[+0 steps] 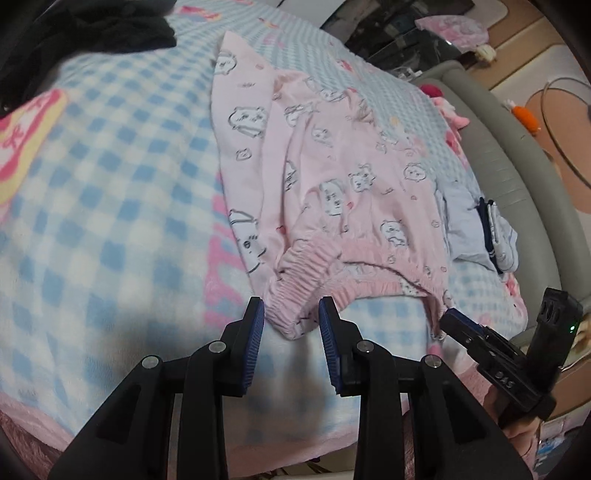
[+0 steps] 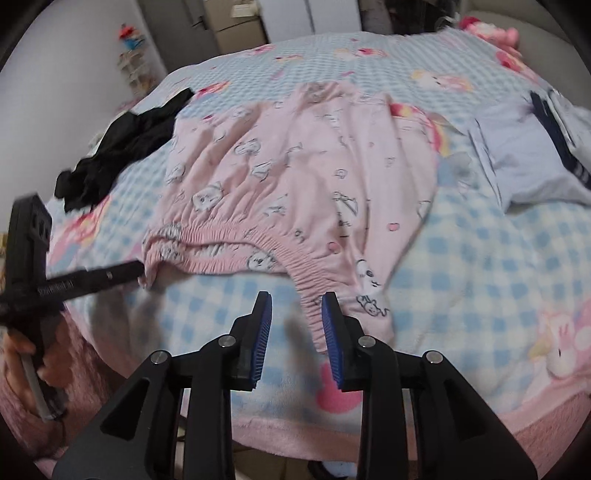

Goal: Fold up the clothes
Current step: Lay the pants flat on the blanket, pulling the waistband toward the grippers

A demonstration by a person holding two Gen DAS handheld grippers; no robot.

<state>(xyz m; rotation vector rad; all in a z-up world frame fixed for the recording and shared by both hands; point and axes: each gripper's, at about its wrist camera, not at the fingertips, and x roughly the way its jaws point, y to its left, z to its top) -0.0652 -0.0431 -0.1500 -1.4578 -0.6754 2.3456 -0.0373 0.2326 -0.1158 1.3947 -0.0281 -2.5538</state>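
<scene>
Pink pajama pants [image 1: 332,177] printed with cartoon animals lie spread on a blue checked blanket [image 1: 110,184], elastic waistband [image 1: 317,266] toward me. In the left wrist view my left gripper [image 1: 291,314] stands open, and one waistband corner lies slack between its fingertips. My right gripper [image 1: 454,317] shows at the other corner. In the right wrist view the pants [image 2: 303,158] fill the middle. My right gripper [image 2: 295,306] is open, with the waistband corner [image 2: 314,314] resting against its right pad. My left gripper [image 2: 133,269] points at the far-left corner.
A black garment [image 2: 122,147] lies crumpled at the left. A folded light-blue garment with a navy stripe [image 2: 532,158] sits at the right. The grey bed frame [image 1: 498,147] runs along one side. Pink plush toys [image 2: 487,26] lie at the back. A hand [image 2: 22,347] holds the left gripper.
</scene>
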